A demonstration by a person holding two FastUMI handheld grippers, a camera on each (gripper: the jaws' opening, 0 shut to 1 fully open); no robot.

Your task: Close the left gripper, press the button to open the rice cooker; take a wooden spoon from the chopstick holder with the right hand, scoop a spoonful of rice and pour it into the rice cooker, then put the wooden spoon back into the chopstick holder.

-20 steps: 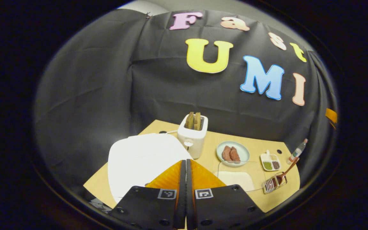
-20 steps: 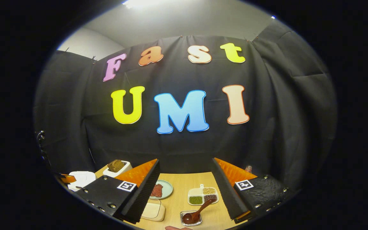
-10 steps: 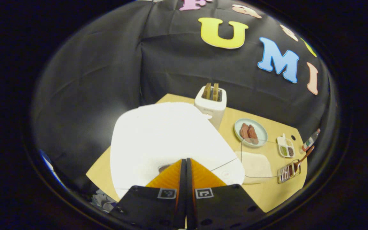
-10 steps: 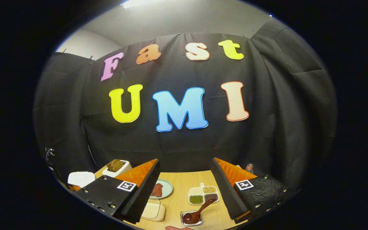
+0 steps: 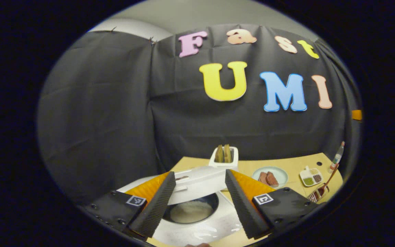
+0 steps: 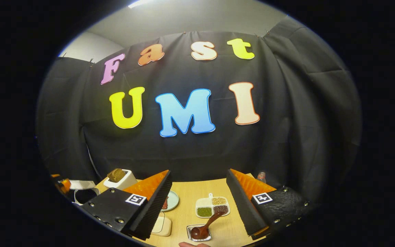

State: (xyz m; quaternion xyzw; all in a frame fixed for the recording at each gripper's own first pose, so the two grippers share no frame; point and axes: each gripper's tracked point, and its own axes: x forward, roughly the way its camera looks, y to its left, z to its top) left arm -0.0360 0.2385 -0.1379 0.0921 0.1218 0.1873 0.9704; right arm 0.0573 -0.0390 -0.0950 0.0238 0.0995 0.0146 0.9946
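The white rice cooker (image 5: 214, 223) stands open just below my left gripper (image 5: 200, 173), lid (image 5: 197, 183) tilted up and white rice lying in the inner pot (image 5: 190, 212). That gripper is open and holds nothing. The wooden spoon (image 5: 326, 181) leans in the metal chopstick holder (image 5: 315, 196) at the table's right end. In the right gripper view the wooden spoon (image 6: 207, 224) rests bowl-down in the chopstick holder (image 6: 199, 234), low between the fingers of my open right gripper (image 6: 199, 172). A clear box of rice (image 6: 161, 224) lies left of the holder. The rice cooker (image 6: 84, 193) is far left.
A white toaster (image 5: 224, 156) with bread stands behind the cooker. On the wooden table (image 5: 286, 163) sit a plate of meat (image 5: 269, 176), a divided dish of beans (image 5: 310, 176) and a small bottle (image 5: 336, 157). A fingertip (image 6: 190, 244) shows at the bottom edge.
My left gripper was shut and down at the closed cooker; now it is open and drawn back, and the lid has sprung up. The right gripper has barely drifted.
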